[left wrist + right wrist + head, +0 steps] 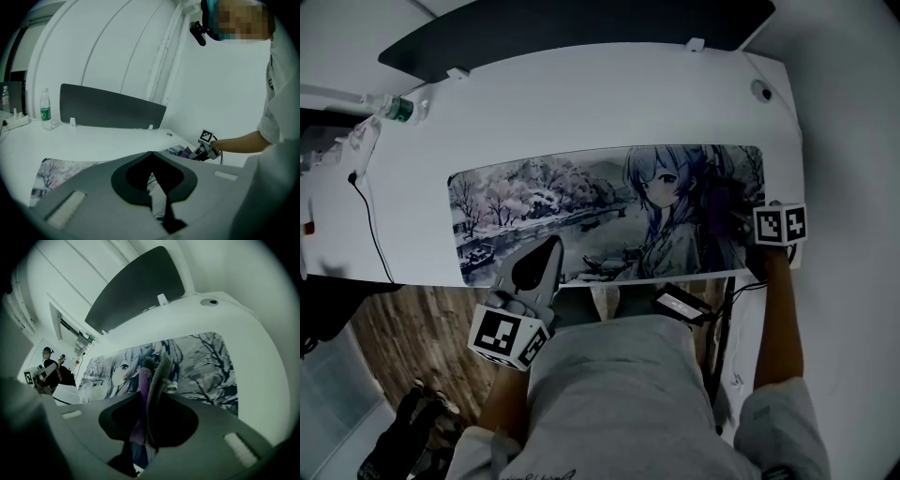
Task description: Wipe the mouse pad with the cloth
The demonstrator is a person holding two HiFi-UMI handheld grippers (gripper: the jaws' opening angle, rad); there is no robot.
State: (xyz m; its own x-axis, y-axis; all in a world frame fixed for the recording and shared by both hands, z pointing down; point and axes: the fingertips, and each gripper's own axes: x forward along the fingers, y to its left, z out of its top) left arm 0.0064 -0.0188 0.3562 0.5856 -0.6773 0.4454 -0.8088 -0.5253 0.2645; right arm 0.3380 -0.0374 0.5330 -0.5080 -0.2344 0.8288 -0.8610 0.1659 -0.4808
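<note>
Where mouse pad (581,202) covers white desk (609,103), dark partition (581,33) behind.

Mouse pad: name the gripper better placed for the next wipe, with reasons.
Right. The right gripper is shut on the cloth, at the right end of the mouse pad. The left gripper is shut, holding nothing, at the pad's near edge.

Head view looks steeply down; all three views share the mouse pad (581,211).

A water bottle (394,108) stands on the white desk (581,103) near a dark panel (581,28).
</note>
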